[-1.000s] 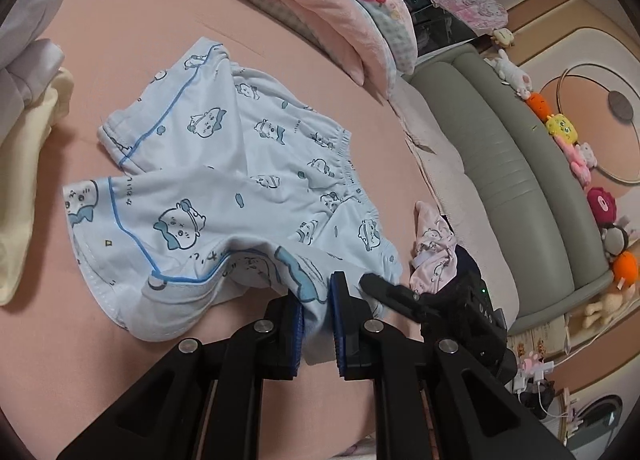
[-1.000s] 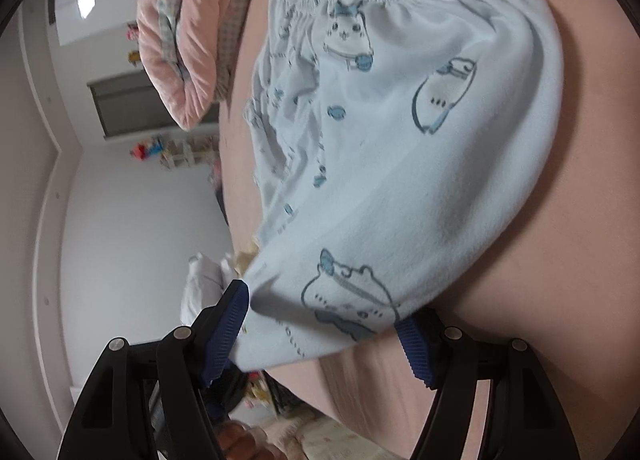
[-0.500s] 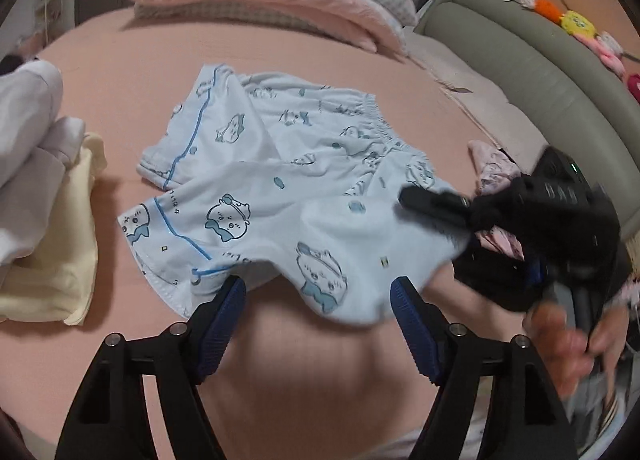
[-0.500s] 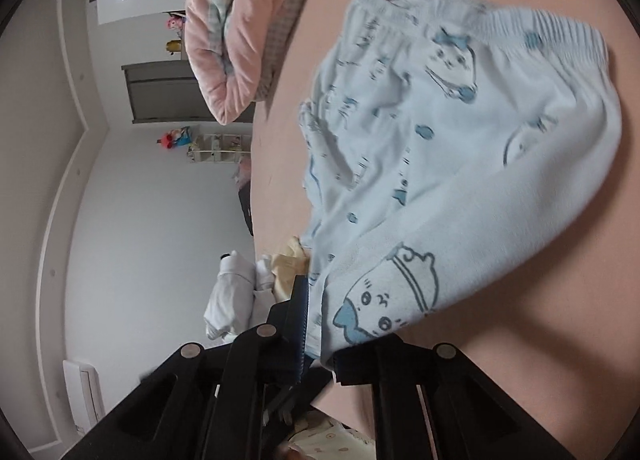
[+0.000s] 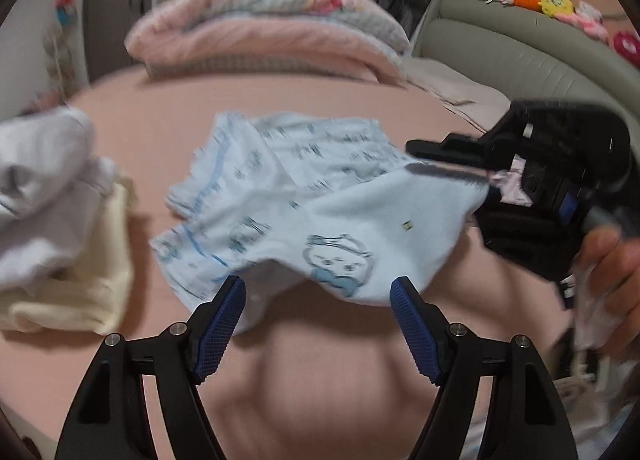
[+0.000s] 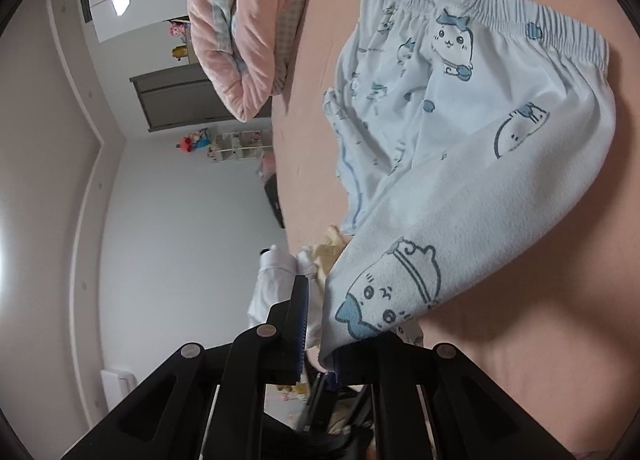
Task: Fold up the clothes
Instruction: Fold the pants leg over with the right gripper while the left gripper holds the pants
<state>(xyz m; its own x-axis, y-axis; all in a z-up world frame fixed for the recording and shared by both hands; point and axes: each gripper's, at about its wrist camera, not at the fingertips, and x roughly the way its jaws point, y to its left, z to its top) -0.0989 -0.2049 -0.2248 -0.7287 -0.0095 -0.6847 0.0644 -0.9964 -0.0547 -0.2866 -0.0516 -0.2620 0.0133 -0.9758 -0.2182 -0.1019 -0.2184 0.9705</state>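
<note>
Light blue shorts (image 5: 320, 196) printed with cartoon animals lie on the pink bed sheet (image 5: 320, 380). Their near right part is lifted off the sheet. In the left wrist view my left gripper (image 5: 318, 312) stands open just in front of the hanging hem, with no cloth between its blue pads (image 5: 224, 320). My right gripper (image 5: 418, 158) reaches in from the right, held by a hand (image 5: 608, 268), and pinches the raised edge. In the right wrist view my right gripper (image 6: 320, 344) is shut on the shorts (image 6: 460, 148) near a printed figure. The elastic waistband (image 6: 500, 0) lies flat farther off.
A folded pink quilt stack (image 5: 264, 32) lies at the far end of the bed. White clothes (image 5: 44, 180) and a pale yellow garment (image 5: 84, 284) sit at the left. A grey-green padded headboard (image 5: 520, 60) with plush toys (image 5: 556, 4) runs along the right.
My left gripper let go of the shorts' hem, opened wide and rolled. My right gripper shut on the shorts' edge and lifted it off the sheet.
</note>
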